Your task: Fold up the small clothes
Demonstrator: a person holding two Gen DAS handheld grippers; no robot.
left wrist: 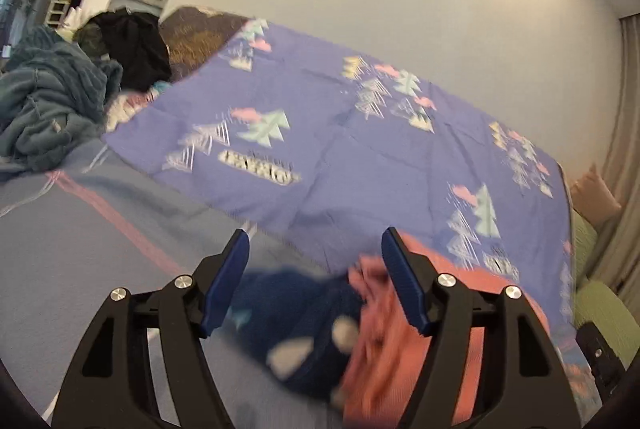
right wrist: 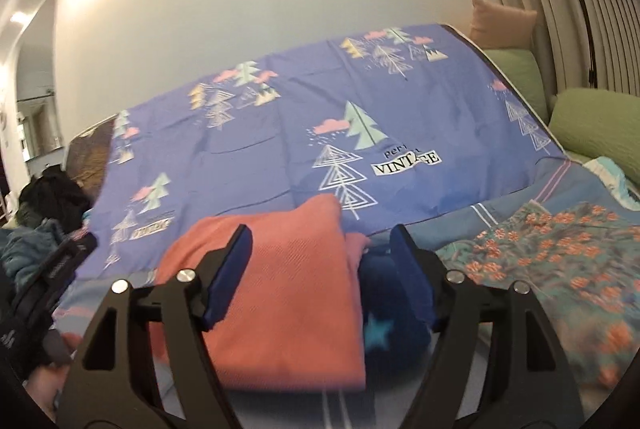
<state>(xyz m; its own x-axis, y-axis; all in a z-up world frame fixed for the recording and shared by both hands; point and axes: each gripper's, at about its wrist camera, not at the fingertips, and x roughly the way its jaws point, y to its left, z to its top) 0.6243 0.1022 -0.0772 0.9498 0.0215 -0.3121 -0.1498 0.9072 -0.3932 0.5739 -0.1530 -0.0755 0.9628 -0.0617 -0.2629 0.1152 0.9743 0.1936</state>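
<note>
A coral-pink small garment (right wrist: 280,293) lies folded on the bed, partly over a navy blue garment (right wrist: 394,313) with pale stars. My right gripper (right wrist: 322,245) is open just above them, its jaws spread over the pink cloth and empty. In the left wrist view the navy garment (left wrist: 308,321) and the pink one (left wrist: 380,341) lie crumpled side by side, blurred by motion. My left gripper (left wrist: 314,249) is open and empty above them.
A purple sheet with a tree print (right wrist: 304,117) covers the bed behind the clothes. A floral cloth (right wrist: 560,261) lies to the right, with green pillows (right wrist: 596,125) beyond. A teal blanket (left wrist: 48,105) and dark clothes (left wrist: 132,45) are heaped at the left. A white wall stands behind.
</note>
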